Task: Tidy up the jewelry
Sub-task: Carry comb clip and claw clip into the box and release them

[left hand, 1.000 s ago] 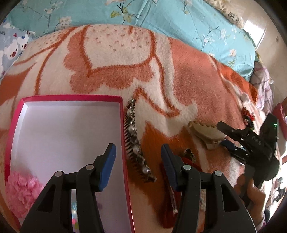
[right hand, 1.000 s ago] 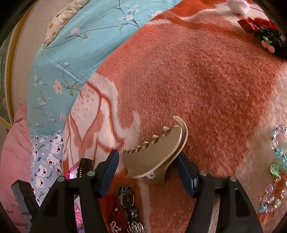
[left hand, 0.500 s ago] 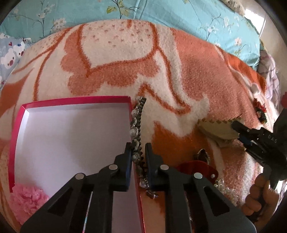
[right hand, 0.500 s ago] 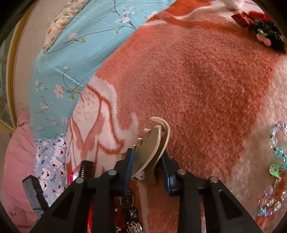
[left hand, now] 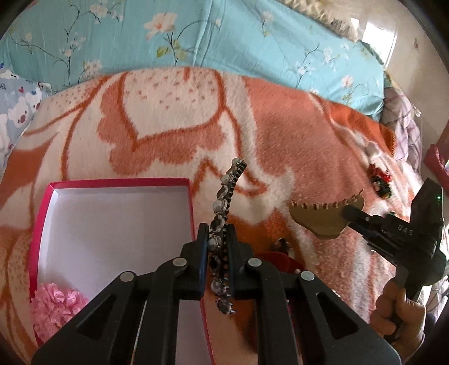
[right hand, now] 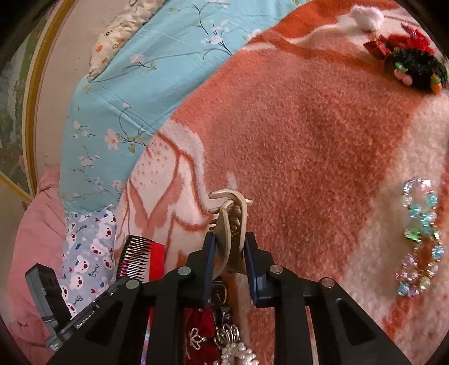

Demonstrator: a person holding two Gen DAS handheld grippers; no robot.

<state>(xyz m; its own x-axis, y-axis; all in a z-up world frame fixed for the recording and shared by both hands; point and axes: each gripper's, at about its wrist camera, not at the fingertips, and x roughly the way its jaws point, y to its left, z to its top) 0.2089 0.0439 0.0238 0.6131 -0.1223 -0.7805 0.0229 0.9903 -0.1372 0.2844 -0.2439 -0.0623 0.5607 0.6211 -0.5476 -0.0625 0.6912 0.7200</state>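
The left tongs point(left hand: 218, 241) are closed on a pearl comb point(left hand: 224, 221), gripping it near its middle so that it stands tilted, its top end leaning away over the blanket point(left hand: 174, 118) and its lower end hanging between the arms. The comb is lifted just beside the right wall of the red box point(left hand: 42, 213), which lies open on the blanket with a white floor; a pink flower point(left hand: 56, 308) sits in the box's near left corner. To the right of the box, the right tongs point(right hand: 228, 244) are clamped on a tan claw clip point(right hand: 230, 219), held off the blanket with its teeth pointing up in the left view and seen edge-on in the right view. Below the clip, at the near edge, lie a watch point(right hand: 219, 293), a red cloth piece point(right hand: 200, 328) and a string of pearls point(right hand: 238, 353). Farther from the box, on the blanket's right side, a beaded bracelet point(right hand: 421, 233) lies flat, and toward the far right corner sits a red and black hair tie point(right hand: 407, 61) with a white pompom point(right hand: 366, 16) beyond it. A blue floral sheet point(left hand: 224, 36) lies past the blanket's far edge.
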